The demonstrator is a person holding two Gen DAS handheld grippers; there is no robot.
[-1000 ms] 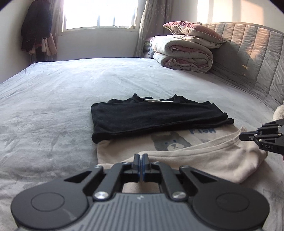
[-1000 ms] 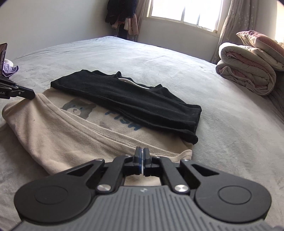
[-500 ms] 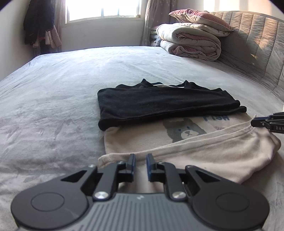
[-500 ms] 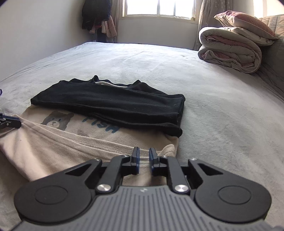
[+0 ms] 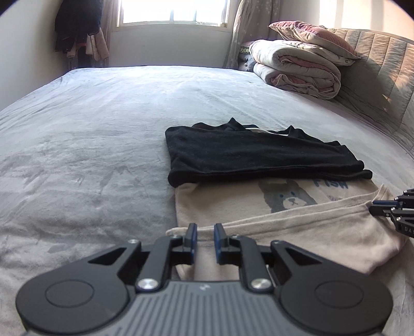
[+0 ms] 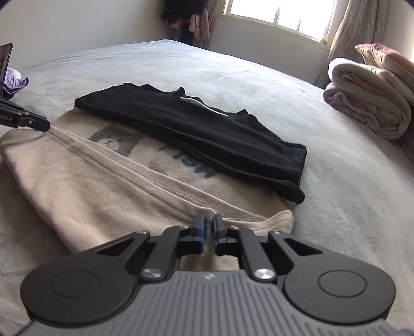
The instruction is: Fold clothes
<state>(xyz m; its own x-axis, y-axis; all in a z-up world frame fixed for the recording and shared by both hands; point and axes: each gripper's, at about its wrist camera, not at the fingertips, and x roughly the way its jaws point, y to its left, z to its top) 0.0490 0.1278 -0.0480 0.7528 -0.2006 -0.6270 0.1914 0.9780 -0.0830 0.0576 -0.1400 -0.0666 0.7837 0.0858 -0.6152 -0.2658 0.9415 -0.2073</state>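
A: Two garments lie on the grey bed [image 5: 108, 144]. Where, exactly?

B: Near the middle of the cover. The beige T-shirt [image 5: 297, 227] lies flat, printed with a bear and the word FISH; its near edge is folded over toward the print. The black garment [image 5: 253, 157], already folded, rests on the T-shirt's far part and covers it, touching.

A: And behind them?

B: A rolled quilt [image 5: 297, 69] with a pillow [image 5: 310, 33] on top, against the padded headboard [image 5: 383, 85]. Dark clothes [image 5: 77, 25] hang beside the window [image 5: 173, 11].

A: State of the left gripper [image 5: 205, 230]?

B: Jaws slightly apart, a clear gap between the blue pads. The folded beige hem lies right at the tips, but the pads do not press on it.

A: The right gripper [image 6: 209, 224]?

B: At the opposite end of the same fold. Its jaws have come together to a narrow slit at the hem; whether cloth is pinched between them cannot be told.
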